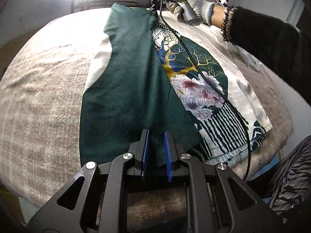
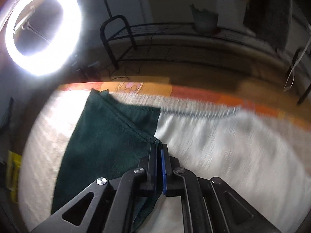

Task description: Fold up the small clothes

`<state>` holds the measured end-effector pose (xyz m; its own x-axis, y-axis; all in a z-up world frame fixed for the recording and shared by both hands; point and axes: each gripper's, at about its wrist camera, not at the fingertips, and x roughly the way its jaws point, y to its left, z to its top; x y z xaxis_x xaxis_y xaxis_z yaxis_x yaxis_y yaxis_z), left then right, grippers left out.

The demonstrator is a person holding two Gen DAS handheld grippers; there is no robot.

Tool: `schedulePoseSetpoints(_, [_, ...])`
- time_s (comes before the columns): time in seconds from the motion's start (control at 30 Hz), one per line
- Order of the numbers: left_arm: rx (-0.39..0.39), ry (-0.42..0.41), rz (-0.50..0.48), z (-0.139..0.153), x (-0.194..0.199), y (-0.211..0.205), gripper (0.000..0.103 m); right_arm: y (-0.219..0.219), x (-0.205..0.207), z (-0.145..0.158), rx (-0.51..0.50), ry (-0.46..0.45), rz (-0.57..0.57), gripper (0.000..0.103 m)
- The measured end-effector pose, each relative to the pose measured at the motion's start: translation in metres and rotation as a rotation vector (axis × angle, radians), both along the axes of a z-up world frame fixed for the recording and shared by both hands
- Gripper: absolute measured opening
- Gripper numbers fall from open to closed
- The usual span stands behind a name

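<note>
A small garment [image 1: 124,89] lies on a fuzzy beige cover, its dark green side folded over a white printed side with flowers and stripes [image 1: 198,89]. My left gripper [image 1: 157,136] holds the near green hem, a fold of cloth between its blue pads. My right gripper [image 2: 159,145] is shut on the far green edge [image 2: 108,136]; in the left wrist view it shows in a gloved hand [image 1: 190,3] at the garment's far end.
The beige cover [image 1: 42,101] spans the table. A black cable [image 1: 213,89] trails across the print. A ring light [image 2: 42,29] glares at the left. A metal rack [image 2: 120,38] and floor lie beyond the far edge. Striped trousers [image 1: 291,178] stand at right.
</note>
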<state>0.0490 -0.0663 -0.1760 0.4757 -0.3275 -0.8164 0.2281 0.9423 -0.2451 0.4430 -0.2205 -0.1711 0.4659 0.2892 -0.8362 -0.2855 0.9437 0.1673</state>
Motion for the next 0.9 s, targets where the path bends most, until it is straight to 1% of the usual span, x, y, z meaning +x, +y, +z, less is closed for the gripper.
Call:
schedulePoseSetpoints(0.1, [0.017,-0.007,-0.005,0.000,0.000,-0.003,0.014,0.002,0.008,-0.001,-0.035,-0.022,-0.010,0.002])
schedulePoseSetpoints(0.13, [0.020,-0.007,-0.005,0.000,0.001,-0.003,0.014,0.002,0.009,-0.002,-0.075,-0.043,-0.026,0.010])
schedulePoseSetpoints(0.17, [0.022,-0.006,-0.004,0.001,0.001,-0.003,0.014,0.001,0.009,-0.002,-0.089,-0.045,-0.038,0.013])
schedulePoseSetpoints(0.2, [0.019,-0.004,-0.001,0.001,0.001,-0.003,0.014,-0.002,0.011,-0.002,-0.083,-0.038,-0.051,0.027])
schedulePoseSetpoints(0.23, [0.015,-0.001,0.003,0.001,0.002,-0.002,0.014,-0.008,0.009,-0.001,-0.050,-0.026,-0.063,0.041])
schedulePoseSetpoints(0.27, [0.013,0.000,0.006,0.002,0.001,-0.001,0.014,-0.015,0.006,0.002,-0.007,-0.017,-0.071,0.044])
schedulePoseSetpoints(0.3, [0.014,-0.004,0.009,0.003,0.001,-0.001,0.014,-0.022,0.001,0.007,0.029,-0.018,-0.076,0.043])
schedulePoseSetpoints(0.37, [0.027,-0.025,0.014,0.007,-0.002,0.000,0.014,-0.036,-0.013,0.020,0.058,-0.038,-0.087,0.043])
schedulePoseSetpoints(0.5, [0.047,-0.124,0.020,0.024,-0.015,0.002,0.014,-0.069,-0.049,0.053,0.130,-0.064,-0.100,0.049])
schedulePoseSetpoints(0.57, [0.067,-0.165,0.024,0.033,-0.021,0.004,0.014,-0.090,-0.072,0.074,0.167,-0.081,-0.113,0.050])
schedulePoseSetpoints(0.63, [0.070,-0.191,0.031,0.040,-0.024,0.007,0.014,-0.107,-0.093,0.094,0.194,-0.099,-0.111,0.050])
schedulePoseSetpoints(0.77, [0.025,-0.239,0.052,0.058,-0.030,0.015,0.014,-0.148,-0.152,0.140,0.243,-0.158,-0.119,0.053])
schedulePoseSetpoints(0.8, [0.017,-0.252,0.052,0.062,-0.032,0.016,0.014,-0.157,-0.163,0.149,0.259,-0.172,-0.123,0.055])
schedulePoseSetpoints(0.83, [0.008,-0.264,0.049,0.067,-0.033,0.015,0.014,-0.171,-0.183,0.161,0.284,-0.190,-0.136,0.057])
schedulePoseSetpoints(0.9, [-0.006,-0.280,0.031,0.075,-0.036,0.009,0.014,-0.192,-0.212,0.173,0.325,-0.202,-0.167,0.057])
